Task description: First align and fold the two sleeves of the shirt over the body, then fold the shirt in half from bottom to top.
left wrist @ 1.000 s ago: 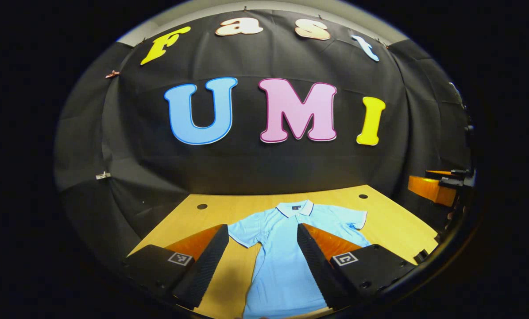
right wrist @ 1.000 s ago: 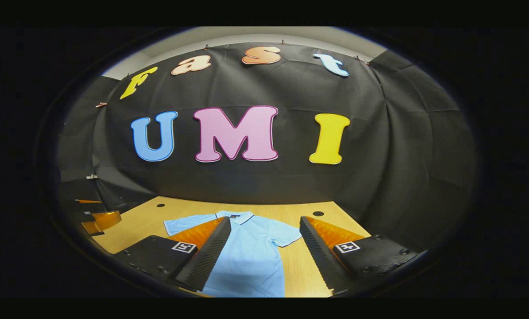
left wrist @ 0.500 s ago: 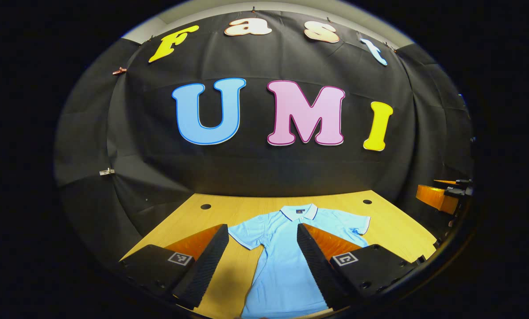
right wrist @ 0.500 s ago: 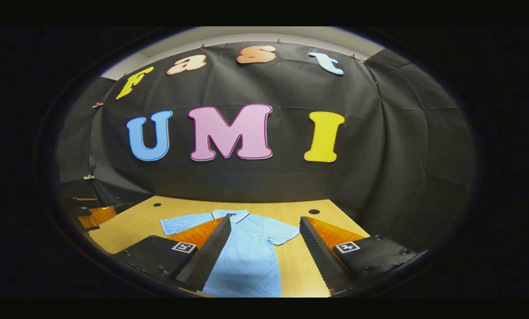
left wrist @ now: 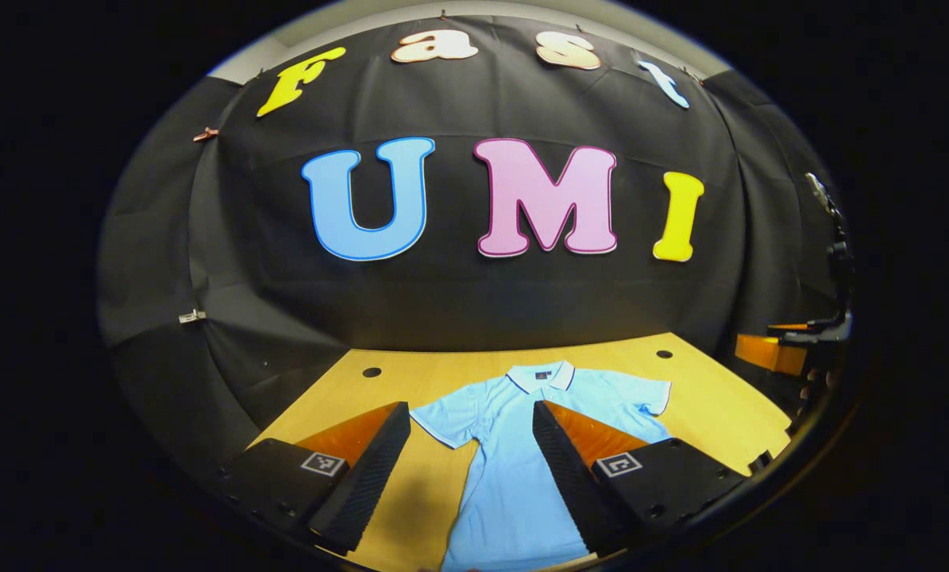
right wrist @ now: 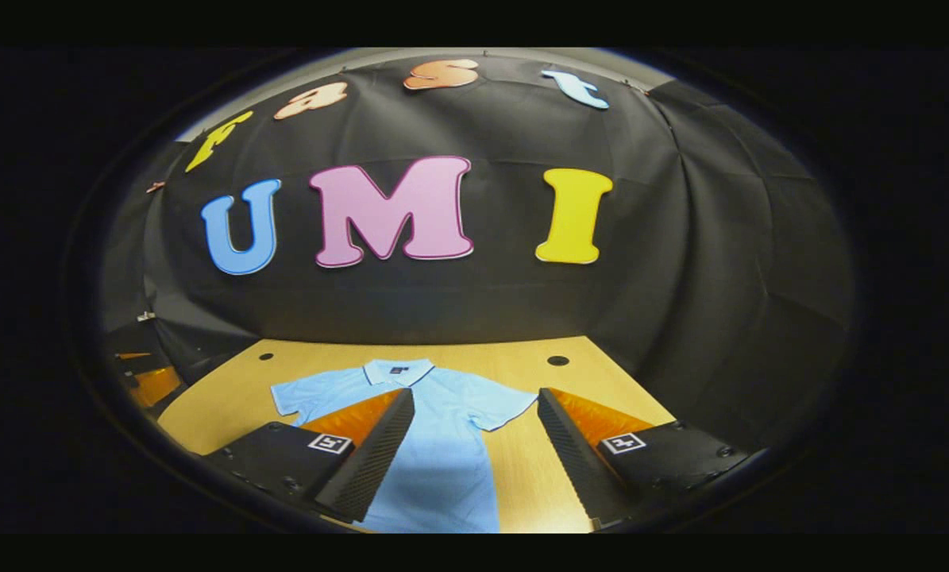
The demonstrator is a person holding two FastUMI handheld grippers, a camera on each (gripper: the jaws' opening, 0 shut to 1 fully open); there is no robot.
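Left gripper (left wrist: pixel 470 469): fingers (left wrist: pixel 367 469) spread wide, holding nothing, touching nothing; raised above the near part of the table (left wrist: pixel 704 397).
Right gripper (right wrist: pixel 474 457): fingers (right wrist: pixel 379 453) likewise wide apart and empty, clear of the cloth; seen too in the left gripper view as an orange-and-black piece past the table's right edge (left wrist: pixel 784 349).
Shirt (left wrist: pixel 514 477): light blue polo, flat and unfolded on the table, collar (left wrist: pixel 542 377) toward the far edge, hem toward the near edge, both short sleeves spread out to the sides.
Left sleeve (left wrist: pixel 446 417): lies between the left gripper's fingers in that view, not touched.
Right sleeve (right wrist: pixel 494 409): lies between the right gripper's fingers in the right gripper view, not touched.
Table holes: one near the far left corner (left wrist: pixel 372 372), one near the far right corner (left wrist: pixel 664 354).
Change from half a second ago, right gripper view: shirt (right wrist: pixel 434 469) and table sit higher and more to the left, more of the tabletop showing.
Change, left gripper view: slight shift only; finger opening the same in both views; shirt unmoved on the table.
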